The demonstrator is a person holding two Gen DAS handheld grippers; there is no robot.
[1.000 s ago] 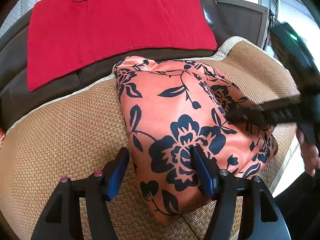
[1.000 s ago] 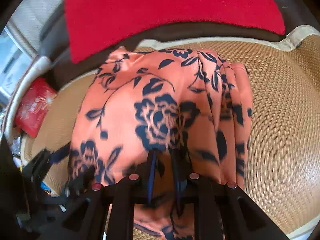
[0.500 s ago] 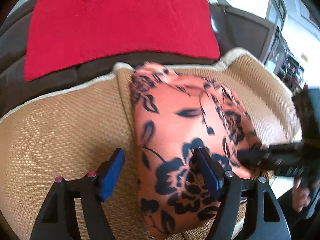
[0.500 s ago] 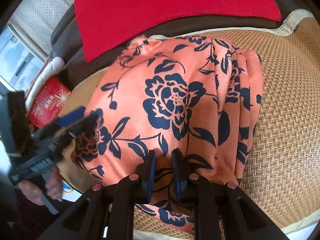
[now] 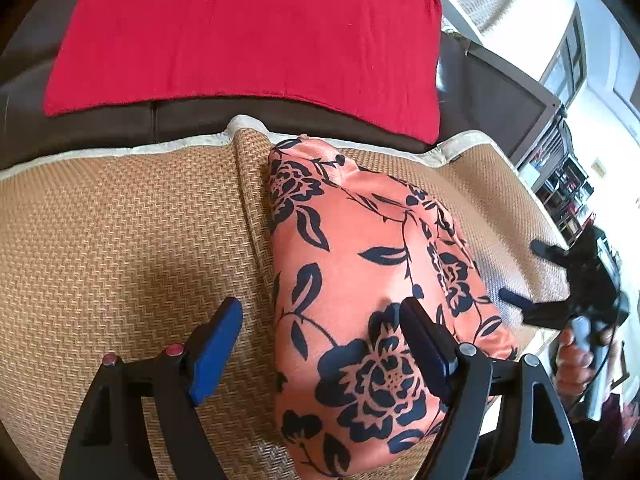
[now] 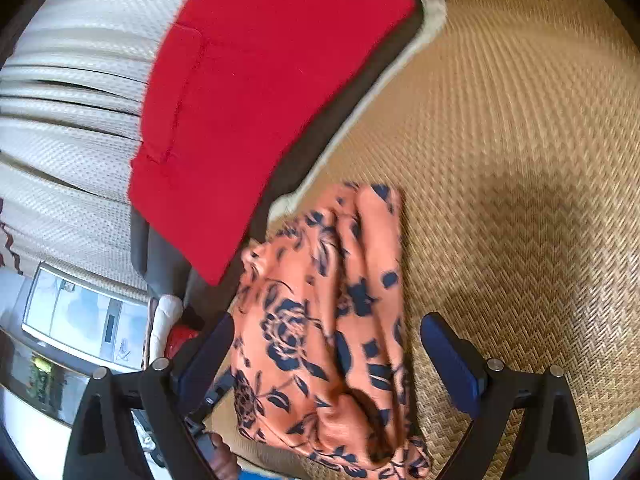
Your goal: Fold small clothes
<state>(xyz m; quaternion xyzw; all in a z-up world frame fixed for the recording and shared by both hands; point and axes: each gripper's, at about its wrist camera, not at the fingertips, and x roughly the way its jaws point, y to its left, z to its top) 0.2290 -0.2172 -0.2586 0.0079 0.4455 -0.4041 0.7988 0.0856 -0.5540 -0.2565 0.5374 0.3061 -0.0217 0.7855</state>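
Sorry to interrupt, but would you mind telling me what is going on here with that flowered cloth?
A person with a handheld gripper in each hand is folding an orange satin garment with dark blue flowers on a woven tan seat mat. The garment lies folded into a compact bundle. The right gripper has just opened its jaws and no longer pinches the fabric. The left gripper is also open, straddling the bundle's edge. A red cloth lies behind.

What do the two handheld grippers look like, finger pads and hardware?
Left gripper: black plastic finger frames with triangular cut-outs, flat blue pads, red round fasteners on one finger and silver ones on the other. Right gripper: same black frames, darker blue pads, silver fasteners. A dark cable runs by its handle in the left wrist view.
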